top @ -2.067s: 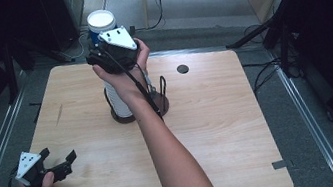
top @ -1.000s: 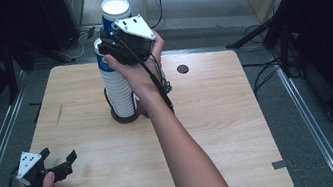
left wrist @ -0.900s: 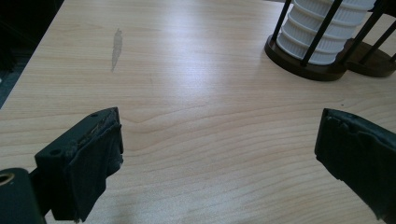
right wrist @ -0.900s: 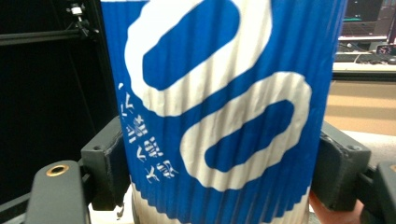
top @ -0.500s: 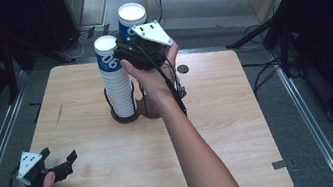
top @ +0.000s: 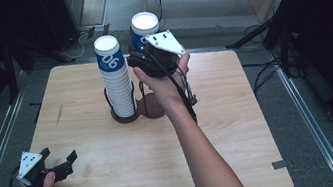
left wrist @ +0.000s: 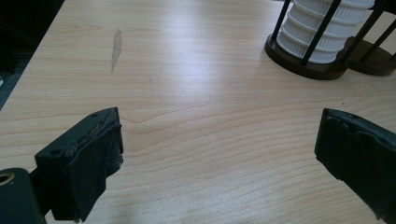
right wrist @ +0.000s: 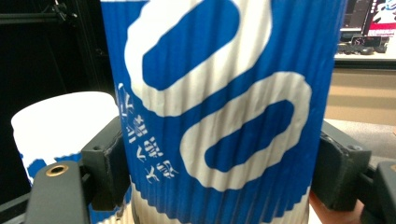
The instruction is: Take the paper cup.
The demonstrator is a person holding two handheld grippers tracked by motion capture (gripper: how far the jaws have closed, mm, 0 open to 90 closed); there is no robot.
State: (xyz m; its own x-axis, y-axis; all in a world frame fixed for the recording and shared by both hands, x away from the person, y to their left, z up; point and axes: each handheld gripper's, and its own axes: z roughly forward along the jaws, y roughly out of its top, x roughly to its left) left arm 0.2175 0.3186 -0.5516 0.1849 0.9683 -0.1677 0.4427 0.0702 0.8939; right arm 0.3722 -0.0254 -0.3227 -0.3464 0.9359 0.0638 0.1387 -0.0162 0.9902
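A pale wooden worktop (top: 240, 127) lies before me. Near its far middle stands a dark wire cup holder (top: 129, 112) carrying a tall stack of paper cups (top: 115, 76), white below, blue-printed on top. My right tool (top: 141, 57) holds a single blue-and-white ribbed paper cup (right wrist: 224, 102) in the air just right of that stack, its jaws pressed against the cup's two sides at mid-height. I judge the cup light, easily crushed and slightly grippy from its ribbing, so the mid-wall suits a gentle squeeze. My left tool (top: 66, 160) rests at the near left corner, jaws wide apart, holding nothing.
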